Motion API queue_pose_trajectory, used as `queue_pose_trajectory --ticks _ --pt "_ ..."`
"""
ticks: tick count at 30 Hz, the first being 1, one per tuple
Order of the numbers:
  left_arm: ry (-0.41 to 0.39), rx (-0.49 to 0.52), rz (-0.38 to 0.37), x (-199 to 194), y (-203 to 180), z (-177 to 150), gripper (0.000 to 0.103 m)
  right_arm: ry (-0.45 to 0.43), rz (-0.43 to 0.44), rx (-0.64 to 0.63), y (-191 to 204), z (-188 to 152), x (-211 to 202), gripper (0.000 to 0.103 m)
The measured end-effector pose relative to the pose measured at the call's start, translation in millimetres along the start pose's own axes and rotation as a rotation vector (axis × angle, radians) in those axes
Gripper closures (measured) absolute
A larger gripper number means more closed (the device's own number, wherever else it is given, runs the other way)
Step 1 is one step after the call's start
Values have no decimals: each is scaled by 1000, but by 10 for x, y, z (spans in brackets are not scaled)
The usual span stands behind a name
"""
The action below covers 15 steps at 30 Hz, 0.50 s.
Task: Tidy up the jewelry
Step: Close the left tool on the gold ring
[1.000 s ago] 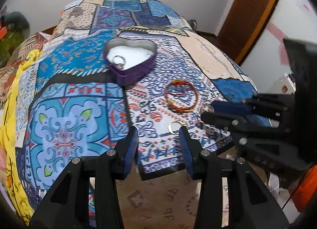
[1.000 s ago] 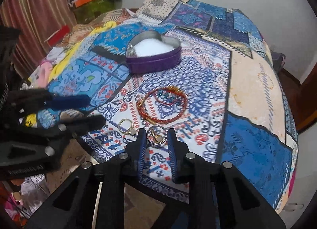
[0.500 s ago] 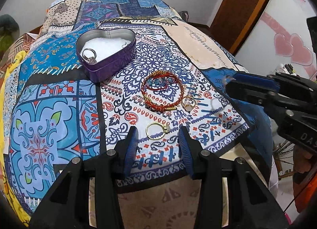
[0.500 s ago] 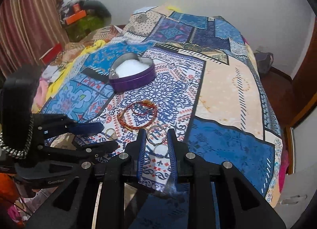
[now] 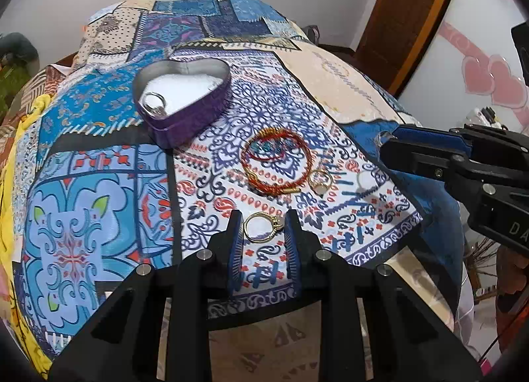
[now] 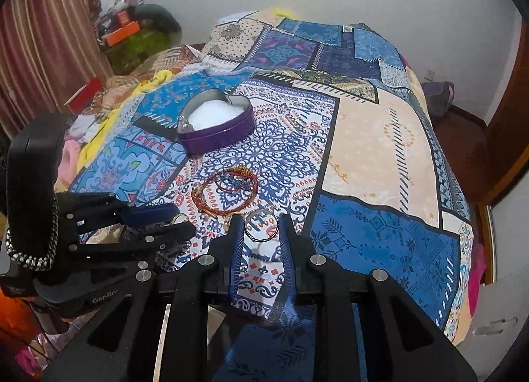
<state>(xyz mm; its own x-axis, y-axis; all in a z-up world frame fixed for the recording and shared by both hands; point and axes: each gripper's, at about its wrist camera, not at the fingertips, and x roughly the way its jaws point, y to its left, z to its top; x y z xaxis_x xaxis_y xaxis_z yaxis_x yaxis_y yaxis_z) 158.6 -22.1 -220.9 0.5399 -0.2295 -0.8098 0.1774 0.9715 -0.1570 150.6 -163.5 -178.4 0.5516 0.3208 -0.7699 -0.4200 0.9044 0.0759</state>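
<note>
My left gripper point(image 5: 263, 218) points down at the front of the patterned bedspread. Its jaws are closing, and both pads touch a gold ring point(image 5: 263, 226) that lies on the cloth. The right gripper point(image 6: 259, 221) is shut on a silver ring point(image 6: 261, 225), held just above the cloth. A purple heart-shaped tin point(image 5: 198, 124) stands further back with one ring point(image 5: 154, 104) inside on white lining. Red and gold bracelets point(image 5: 274, 164) lie between the tin and the grippers, with another gold ring point(image 5: 320, 180) beside them. The right wrist view shows the left gripper point(image 6: 175, 218) from the side.
The bedspread's front edge point(image 5: 297, 302) drops to a patterned floor just under the grippers. A wooden door point(image 5: 406, 18) stands at the right. A striped curtain point(image 6: 39, 35) and piled clutter point(image 6: 132, 35) are to the left of the bed.
The left jaws have narrowed onto the gold ring. The right gripper rose a little with the silver ring, then kept still.
</note>
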Motion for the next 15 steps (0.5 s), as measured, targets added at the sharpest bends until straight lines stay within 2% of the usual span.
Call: queue_pose_trajectory --ticks 15 --pt "-174 -31 59 -545 315 365 78 -85 21 -6 125 327 -109 83"
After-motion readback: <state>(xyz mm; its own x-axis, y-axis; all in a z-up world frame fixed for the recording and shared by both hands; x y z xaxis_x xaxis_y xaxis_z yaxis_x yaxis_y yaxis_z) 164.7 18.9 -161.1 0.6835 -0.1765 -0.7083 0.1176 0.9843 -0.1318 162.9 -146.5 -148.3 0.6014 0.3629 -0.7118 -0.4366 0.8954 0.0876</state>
